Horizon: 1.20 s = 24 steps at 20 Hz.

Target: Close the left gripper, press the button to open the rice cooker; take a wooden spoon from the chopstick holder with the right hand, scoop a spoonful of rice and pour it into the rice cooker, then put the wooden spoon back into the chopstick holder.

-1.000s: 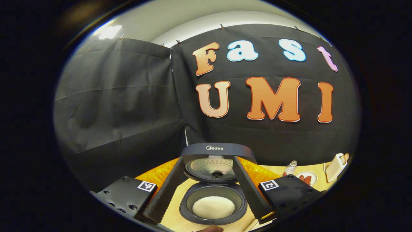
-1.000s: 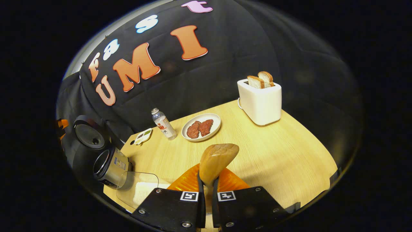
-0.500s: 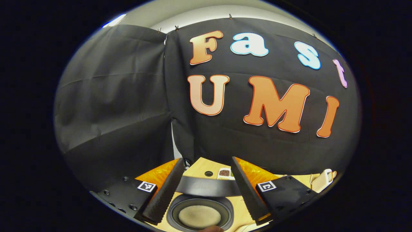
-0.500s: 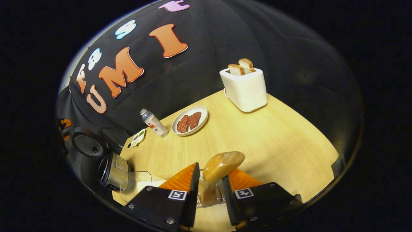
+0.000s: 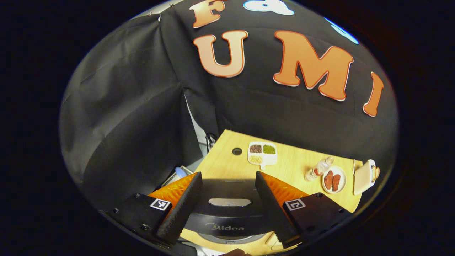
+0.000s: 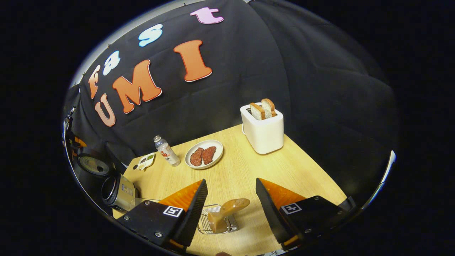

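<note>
Left tool [image 5: 227, 209]: jaws spread wide, holding nothing, nothing touching either finger. It sits above the dark rice cooker [image 5: 227, 213]; in the left gripper view the cooker's raised lid shows between the fingers. In the right gripper view the cooker [image 6: 115, 190] is at the far left of the light wooden desk [image 6: 249, 170], lid up, pot mouth visible.

Right tool [image 6: 229, 209]: jaws wide apart, empty. The wooden spoon [image 6: 229, 209] stands bowl-up in the wire chopstick holder [image 6: 217, 222], between the two fingers but clear of both. Holder rests on the desk.

Also on the desk: white four-compartment dish [image 5: 262, 153], clear plastic bottle [image 6: 166, 151], white round plate with two reddish meat pieces [image 6: 204, 154] just beside the bottle, white toaster with two bread slices [image 6: 263, 129] farther back.
</note>
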Available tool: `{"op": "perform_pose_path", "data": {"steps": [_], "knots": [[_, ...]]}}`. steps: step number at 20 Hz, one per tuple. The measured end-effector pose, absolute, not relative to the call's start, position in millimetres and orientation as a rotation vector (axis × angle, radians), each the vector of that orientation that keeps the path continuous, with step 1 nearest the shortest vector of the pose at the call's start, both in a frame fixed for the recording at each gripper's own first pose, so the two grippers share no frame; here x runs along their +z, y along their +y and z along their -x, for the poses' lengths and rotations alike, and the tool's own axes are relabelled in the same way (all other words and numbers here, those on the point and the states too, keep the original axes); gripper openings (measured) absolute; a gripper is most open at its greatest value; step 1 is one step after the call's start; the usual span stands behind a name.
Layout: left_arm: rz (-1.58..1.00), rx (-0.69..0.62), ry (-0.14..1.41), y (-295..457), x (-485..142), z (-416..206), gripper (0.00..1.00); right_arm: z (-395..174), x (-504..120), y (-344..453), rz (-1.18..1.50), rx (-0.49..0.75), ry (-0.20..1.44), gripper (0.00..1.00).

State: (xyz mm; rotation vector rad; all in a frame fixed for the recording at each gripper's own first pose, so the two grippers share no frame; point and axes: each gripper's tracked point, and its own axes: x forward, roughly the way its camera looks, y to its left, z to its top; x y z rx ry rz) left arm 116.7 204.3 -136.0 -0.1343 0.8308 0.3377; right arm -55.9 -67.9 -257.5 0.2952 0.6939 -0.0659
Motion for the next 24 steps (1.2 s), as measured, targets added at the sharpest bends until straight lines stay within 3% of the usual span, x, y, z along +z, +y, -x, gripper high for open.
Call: {"op": "perform_pose_path", "data": {"steps": [7, 11, 15, 21, 24], "knots": [[0.313, 0.254, 1.057, 166.2, -198.7, -41.5, 1.00, 43.1, -242.8, -53.2, -0.256, -0.009, 0.680, 0.84], [0.268, 0.253, 1.199, 164.7, -245.9, -13.7, 0.94, 37.3, -242.5, -44.3, -0.238, 0.026, 0.688, 0.85], [0.235, 0.259, 1.347, 146.7, -292.3, 7.0, 0.96, 31.4, -233.4, -38.5, -0.199, 0.054, 0.673, 0.84], [0.224, 0.271, 1.305, 149.0, -290.9, 5.9, 0.98, 24.6, -214.6, -29.8, -0.170, 0.075, 0.631, 0.84], [0.207, 0.286, 1.184, 151.8, -288.9, -3.5, 0.98, 16.7, -197.8, -24.6, -0.167, 0.089, 0.577, 0.85]]}}
